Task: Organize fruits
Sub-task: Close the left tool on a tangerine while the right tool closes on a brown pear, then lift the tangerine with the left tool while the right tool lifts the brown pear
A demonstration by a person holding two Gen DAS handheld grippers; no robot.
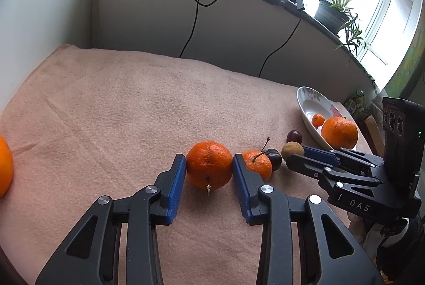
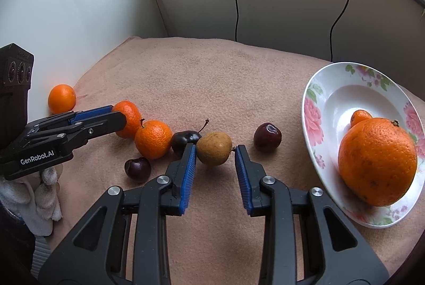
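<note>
1. The left gripper (image 1: 209, 156) is seen closed on a mandarin (image 1: 209, 169). Its blue pads (image 1: 178, 178) are pressed against the fruit's two sides, and the fruit sits at the very tips of the fingers, resting on the pink towel (image 1: 132, 112).
2. The right gripper (image 2: 215, 146) is held partly open around a small round brown fruit (image 2: 214, 148). The left-hand pad (image 2: 189, 173) is touching the fruit, while a narrow gap is left at the other pad, which is met only by the fruit's short stem. The fruit is therefore flanked, not clamped, and lies on the towel.
3. A second mandarin (image 2: 153, 139), with a stalk, is found between the two grippers, just beside the held mandarin.
4. A dark cherry with a stem (image 2: 184, 141) is wedged between the second mandarin and the brown fruit, just behind the right gripper's left-hand finger.
5. Another cherry (image 2: 137, 168) lies nearer the camera, to the left of the right gripper, and a third cherry (image 2: 267, 136) lies to its right, between the brown fruit and the plate.
6. A floral plate (image 2: 313, 112) is placed at the right edge of the towel. A large orange (image 2: 377, 163) and a much smaller orange fruit (image 2: 360, 117) are held in it, touching each other.
7. One orange (image 2: 61, 98) is left alone at the far left of the towel, well apart from the plate.
8. A white-gloved hand (image 2: 39, 194) is seen under the left gripper's body.
</note>
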